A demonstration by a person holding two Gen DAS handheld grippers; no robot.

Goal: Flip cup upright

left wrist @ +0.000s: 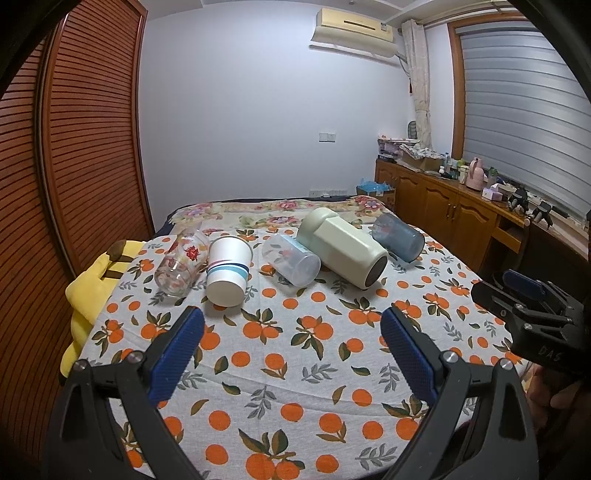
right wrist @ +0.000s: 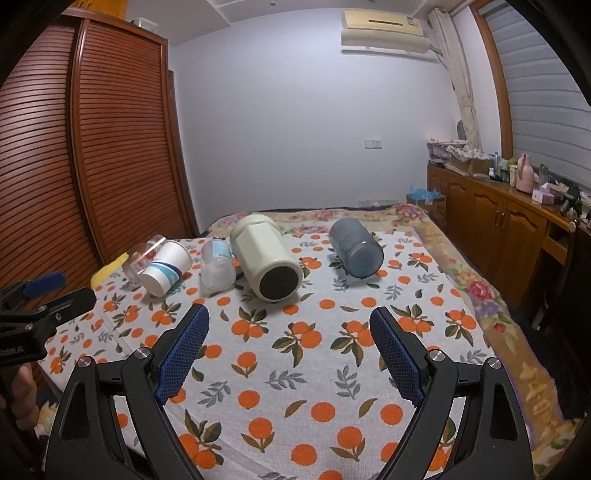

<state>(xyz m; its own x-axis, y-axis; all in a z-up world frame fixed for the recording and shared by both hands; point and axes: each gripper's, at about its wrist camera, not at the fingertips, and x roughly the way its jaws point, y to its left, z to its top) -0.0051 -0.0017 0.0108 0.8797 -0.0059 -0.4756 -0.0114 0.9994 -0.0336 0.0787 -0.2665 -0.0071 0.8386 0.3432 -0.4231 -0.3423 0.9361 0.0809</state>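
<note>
Five cups lie tipped on their sides in a row across the middle of both frames, none yet stood up. The cream cup (right wrist: 266, 255), the largest, lies at center in the right wrist view with its dark end facing the camera. The blue-grey cup (right wrist: 355, 246) rests to its right, well apart. The paper cup (left wrist: 228, 270) with blue bands sits left of center in the left wrist view. Beside it lie a clear plastic cup (left wrist: 291, 259) and, far left, a floral glass (left wrist: 181, 261).

The left gripper (left wrist: 293, 345) and the right gripper (right wrist: 290, 341) both hover low in their frames, jaws spread wide and grasping nothing, well short of the row.

Judgement: the work looks barely begun. A good first move would bring the right tongs around the cream cup's body, across its width, close firmly, then swing the open end upward before setting it down. The paper cup would likely crush under a hard squeeze; the glass may slip or roll.

The orange-print cloth (right wrist: 295, 369) covers a bed (right wrist: 461, 266), a soft footing on which a stood cup could topple. A louvred wardrobe (left wrist: 88, 147) fills the left of the frame, an air conditioner (left wrist: 354, 31) hangs at upper right, and a cluttered sideboard (left wrist: 443, 206) runs along the right.
</note>
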